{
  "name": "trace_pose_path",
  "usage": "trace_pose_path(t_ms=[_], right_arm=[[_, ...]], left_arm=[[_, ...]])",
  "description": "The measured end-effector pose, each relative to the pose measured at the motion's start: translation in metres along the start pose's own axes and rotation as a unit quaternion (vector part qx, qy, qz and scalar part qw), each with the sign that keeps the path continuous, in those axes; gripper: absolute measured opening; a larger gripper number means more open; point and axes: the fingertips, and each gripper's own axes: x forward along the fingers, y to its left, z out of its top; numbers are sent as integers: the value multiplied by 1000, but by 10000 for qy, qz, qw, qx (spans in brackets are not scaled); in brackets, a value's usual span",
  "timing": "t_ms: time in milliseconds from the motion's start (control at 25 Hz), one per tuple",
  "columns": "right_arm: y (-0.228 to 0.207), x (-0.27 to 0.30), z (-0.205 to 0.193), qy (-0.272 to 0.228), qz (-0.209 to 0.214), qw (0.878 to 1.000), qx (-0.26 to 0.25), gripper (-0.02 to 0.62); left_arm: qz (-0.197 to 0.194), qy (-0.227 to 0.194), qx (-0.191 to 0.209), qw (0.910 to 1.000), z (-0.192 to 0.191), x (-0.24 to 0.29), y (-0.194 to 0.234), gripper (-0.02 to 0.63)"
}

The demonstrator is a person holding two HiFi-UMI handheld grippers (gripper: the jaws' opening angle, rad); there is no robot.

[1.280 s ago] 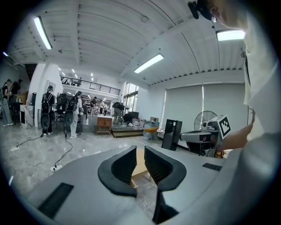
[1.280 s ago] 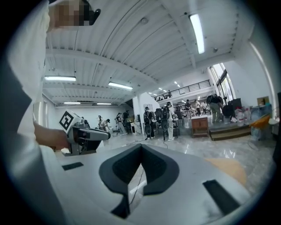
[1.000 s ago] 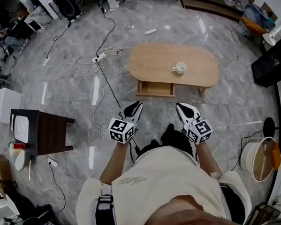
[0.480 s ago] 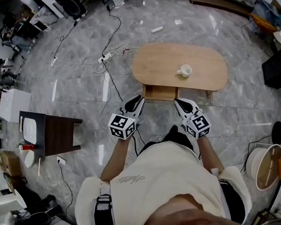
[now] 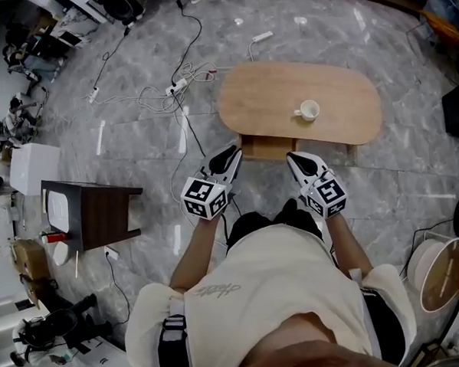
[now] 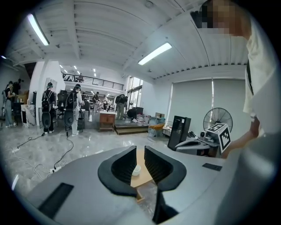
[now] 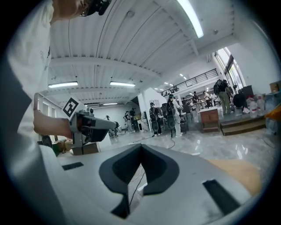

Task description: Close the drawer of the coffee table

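**A:** Where do the tools stand?

**B:** Nearest me, the left hand-held gripper point(image 5: 230, 154) points to 11 o'clock. Its jaws are a narrow slit apart, with nothing in them. The right hand-held gripper point(image 5: 295, 160), at 1 o'clock, has its jaws tip to tip and is also empty.

**A:** And the drawer?

**B:** The shallow light-wood drawer point(image 5: 266, 148) is at 12 o'clock, between their tips. It juts partway out from under the near edge of the low oval light-wood counter point(image 5: 263, 93). I cannot tell whether either tip touches it.

**A:** How will it handle?

**B:** I judge it a stiff, light box that slides. It needs no grasp, only a flat push on the front panel, evenly at both ends so it doesn't skew.

**A:** Anything beyond?

**B:** A small white ceramic cup point(image 5: 308, 110) stands on the top at 1 o'clock. A hard shove might jolt it.
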Motion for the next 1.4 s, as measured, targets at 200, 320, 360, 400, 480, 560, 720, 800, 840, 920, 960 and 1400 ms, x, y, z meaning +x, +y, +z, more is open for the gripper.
trace_pose_path(t_ms=[200,320,360,400,480,560,720,800,840,920,960,1400], right_arm=[[-21,19,-3,145,26,9998,92,-6],[-20,35,-6,280,64,9996,36,-6],[-18,41,-7,336,65,9994,10,-6],[-18,47,-8,391,50,9992,-14,-5],[-19,58,-5,462,-30,9989,-24,-5],[-25,64,2,499,-156,9986,-7,-5],[-37,86,22,542,-376,9977,-121,-6],[-37,105,32,519,-483,9974,-161,-5],[-35,116,37,478,-542,9973,-142,-5],[-30,137,48,365,-679,9970,-94,-5],[-28,147,52,316,-760,9966,-101,-5],[-38,206,36,23,-1460,9822,1186,-5]], left_arm=[[119,-27,-109,9999,3,16,23,63],[166,18,-275,9995,-9,20,44,63],[167,42,-362,9992,-14,22,52,63],[155,58,-447,9989,-18,24,60,63],[111,50,-567,9983,-18,29,77,63],[84,-17,-610,9981,-8,35,94,63],[-58,-206,-436,9988,24,50,130,63],[-172,-247,-327,9990,32,52,150,63],[-222,-246,-285,9990,34,51,160,63],[-307,-178,-235,9991,28,48,182,63],[-345,-114,-231,9991,23,47,194,63],[-1141,172,-201,9931,9,78,277,63]])
